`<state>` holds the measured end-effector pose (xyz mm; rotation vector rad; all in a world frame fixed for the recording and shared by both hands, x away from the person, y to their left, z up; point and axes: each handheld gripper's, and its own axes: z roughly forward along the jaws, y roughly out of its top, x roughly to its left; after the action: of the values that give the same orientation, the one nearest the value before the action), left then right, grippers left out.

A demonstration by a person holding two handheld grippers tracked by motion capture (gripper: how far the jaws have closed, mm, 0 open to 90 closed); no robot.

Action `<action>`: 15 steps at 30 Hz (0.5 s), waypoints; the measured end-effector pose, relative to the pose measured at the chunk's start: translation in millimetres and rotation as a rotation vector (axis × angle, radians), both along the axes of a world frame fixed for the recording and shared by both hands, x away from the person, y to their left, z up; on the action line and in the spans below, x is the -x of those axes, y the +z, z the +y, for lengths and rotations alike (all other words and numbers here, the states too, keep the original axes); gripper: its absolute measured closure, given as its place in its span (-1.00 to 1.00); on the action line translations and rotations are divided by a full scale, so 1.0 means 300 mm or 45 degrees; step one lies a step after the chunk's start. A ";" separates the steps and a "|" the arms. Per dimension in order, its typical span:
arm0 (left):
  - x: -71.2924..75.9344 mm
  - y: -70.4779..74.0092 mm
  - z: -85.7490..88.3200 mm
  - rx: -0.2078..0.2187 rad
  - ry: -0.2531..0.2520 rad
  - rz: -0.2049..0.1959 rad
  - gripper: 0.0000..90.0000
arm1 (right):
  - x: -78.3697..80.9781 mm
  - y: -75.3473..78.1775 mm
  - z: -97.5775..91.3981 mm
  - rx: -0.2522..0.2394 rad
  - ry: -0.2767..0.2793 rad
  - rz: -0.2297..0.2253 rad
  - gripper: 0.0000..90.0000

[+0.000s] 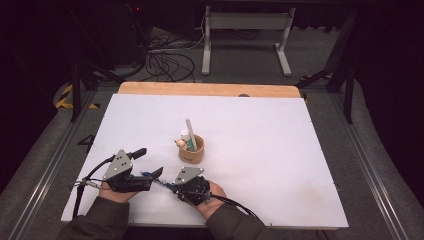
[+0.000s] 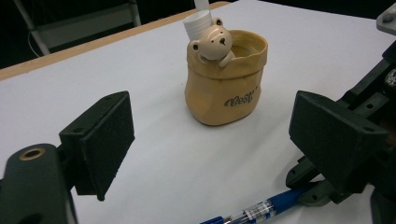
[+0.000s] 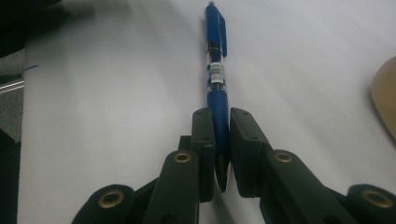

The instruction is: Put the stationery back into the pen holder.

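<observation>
The left gripper (image 2: 210, 154) has its two black jaws spread wide over the white table (image 2: 154, 70). Beyond them stands a tan sack-shaped holder (image 2: 224, 88) with a bear figure (image 2: 212, 42) at its rim and a white tube (image 2: 198, 18) inside. A blue pen (image 2: 261, 210) lies near the right jaw

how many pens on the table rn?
1 for sure: a blue pen clamped in the right gripper, near the table's front edge. The bear cup holds a white-capped tube and a pale stick; more may be hidden inside.
</observation>
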<state>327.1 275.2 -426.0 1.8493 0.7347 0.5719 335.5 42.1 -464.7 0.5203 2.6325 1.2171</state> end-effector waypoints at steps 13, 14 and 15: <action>0.002 -0.003 -0.003 -0.009 -0.014 -0.008 -0.65 | -0.034 0.053 -0.073 -0.044 -0.014 -0.003 0.81; 0.003 -0.004 -0.004 -0.013 -0.017 -0.009 -0.64 | -0.036 0.061 -0.081 -0.053 -0.022 -0.004 0.81; 0.004 -0.004 -0.005 -0.018 -0.022 -0.013 -0.63 | -0.039 0.069 -0.090 -0.062 -0.028 -0.009 0.81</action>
<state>326.0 273.7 -427.3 1.8628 0.7091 0.5762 347.2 15.2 -444.0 0.5508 2.5904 1.2770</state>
